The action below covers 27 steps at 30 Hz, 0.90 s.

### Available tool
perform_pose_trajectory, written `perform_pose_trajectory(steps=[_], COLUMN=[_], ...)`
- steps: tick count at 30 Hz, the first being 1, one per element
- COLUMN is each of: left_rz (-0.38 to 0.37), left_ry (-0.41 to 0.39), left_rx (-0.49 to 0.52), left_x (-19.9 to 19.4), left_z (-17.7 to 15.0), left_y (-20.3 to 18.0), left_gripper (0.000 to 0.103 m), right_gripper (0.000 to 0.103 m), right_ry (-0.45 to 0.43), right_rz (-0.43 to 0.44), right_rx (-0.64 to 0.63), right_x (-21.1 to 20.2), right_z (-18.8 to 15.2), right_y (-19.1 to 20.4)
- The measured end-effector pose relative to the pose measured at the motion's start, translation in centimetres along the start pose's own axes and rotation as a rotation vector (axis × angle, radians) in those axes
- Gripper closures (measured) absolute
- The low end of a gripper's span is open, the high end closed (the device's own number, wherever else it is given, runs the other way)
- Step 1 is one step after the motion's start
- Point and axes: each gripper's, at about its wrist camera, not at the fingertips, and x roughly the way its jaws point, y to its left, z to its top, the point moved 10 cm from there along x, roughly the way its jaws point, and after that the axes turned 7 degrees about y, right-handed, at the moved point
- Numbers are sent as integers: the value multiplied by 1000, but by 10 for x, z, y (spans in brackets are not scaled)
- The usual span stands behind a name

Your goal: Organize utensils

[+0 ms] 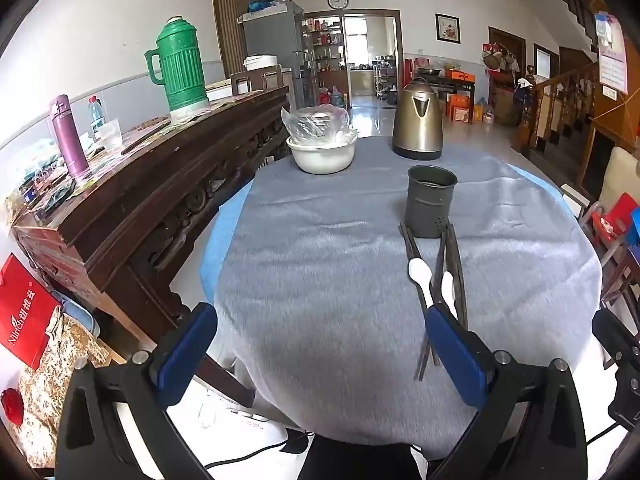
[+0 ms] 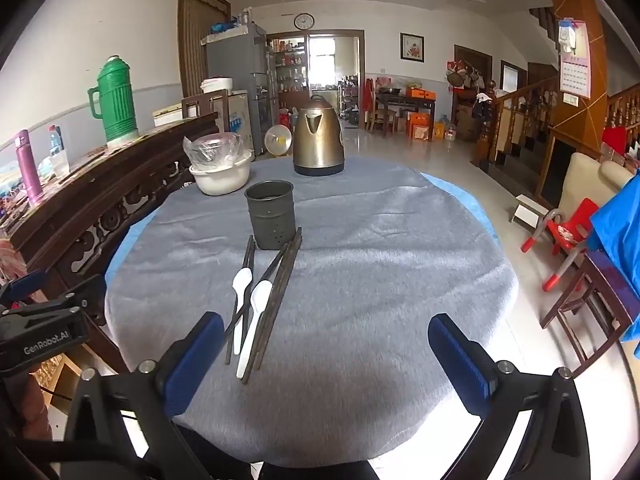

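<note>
The left gripper's blue pad (image 1: 456,356) hides part of the chopsticks (image 1: 450,264).

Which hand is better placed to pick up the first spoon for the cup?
Probably the left. Its open gripper has one finger right beside the spoons and chopsticks. The right gripper, also open, faces mostly bare cloth, the utensils lying off by its left finger. The cup looks empty.

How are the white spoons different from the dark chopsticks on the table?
The white spoons are pale and smooth, with rounded bowls; the dark chopsticks are brown, thin, straight sticks. The spoons look shorter; the chopsticks reach up to the grey utensil cup. Both lie flat on the grey cloth, outside the cup.
</note>
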Motion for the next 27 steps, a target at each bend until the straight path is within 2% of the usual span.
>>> perform_pose_trajectory(steps=[13, 21, 22, 23, 24, 27], left_rz=[-1, 2, 2, 3, 2, 2], left_ry=[-42, -60, -58, -57, -54, -53], left_rx=[9, 7, 8, 8, 10, 16], left_x=[-37, -43, -43, -42, -42, -41], left_z=[-16, -13, -13, -13, -14, -14], left_y=[2, 5, 5, 4, 4, 2], left_gripper=[0, 0, 0, 0, 0, 0], right_gripper=[0, 0, 0, 0, 0, 0], right_ry=[-49, -60, -126, -146, -100, -35], right_rz=[12, 13, 17, 21, 21, 21], right_rx=[-2, -2, 2, 2, 2, 0], right_x=[-35, -50, -51, -52, -50, -47], right_z=[-18, -16, -14, -13, -15, -17], right_y=[2, 1, 1, 1, 1, 1])
